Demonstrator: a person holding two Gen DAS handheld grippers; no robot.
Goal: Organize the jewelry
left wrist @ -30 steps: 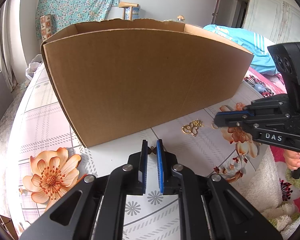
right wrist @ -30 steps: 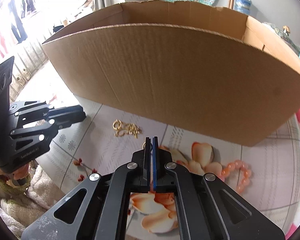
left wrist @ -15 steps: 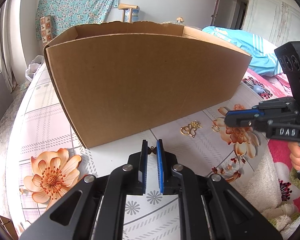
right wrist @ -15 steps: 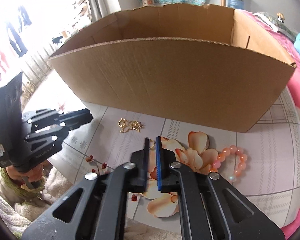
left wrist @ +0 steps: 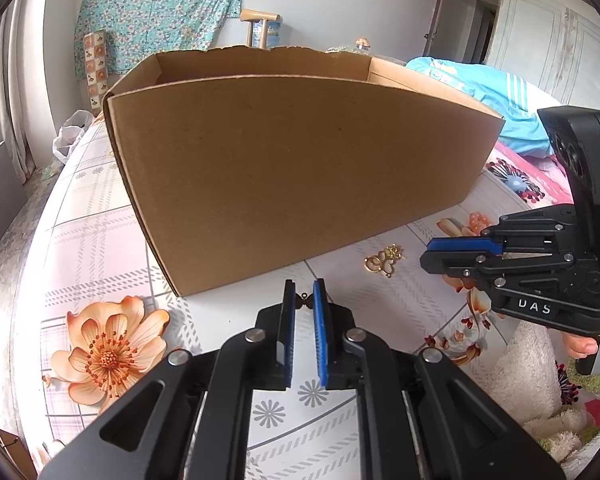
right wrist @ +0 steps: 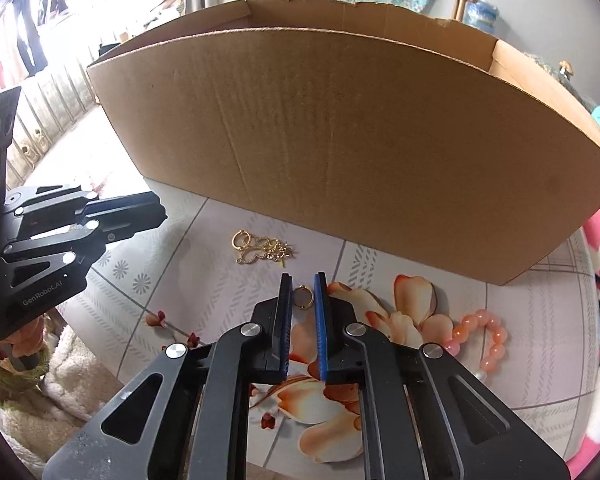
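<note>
Two labels readable: "DAS", "GenRobot.AI". Your left gripper [left wrist: 303, 300] pinches charm [left wrist: 303, 301]; right gripper [right wrist: 303, 295] jaws closing round ring [right wrist: 302, 297].

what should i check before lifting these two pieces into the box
1. Left gripper shut on small charm: ok
2. Right gripper jaws closing, gold ring between them; firm grip: cannot tell
3. Cardboard box top open: ok
4. Room inside box, hidden by its front wall: cannot tell
5. Gold pile and bead bracelet put away: not ok, both on the table
</note>
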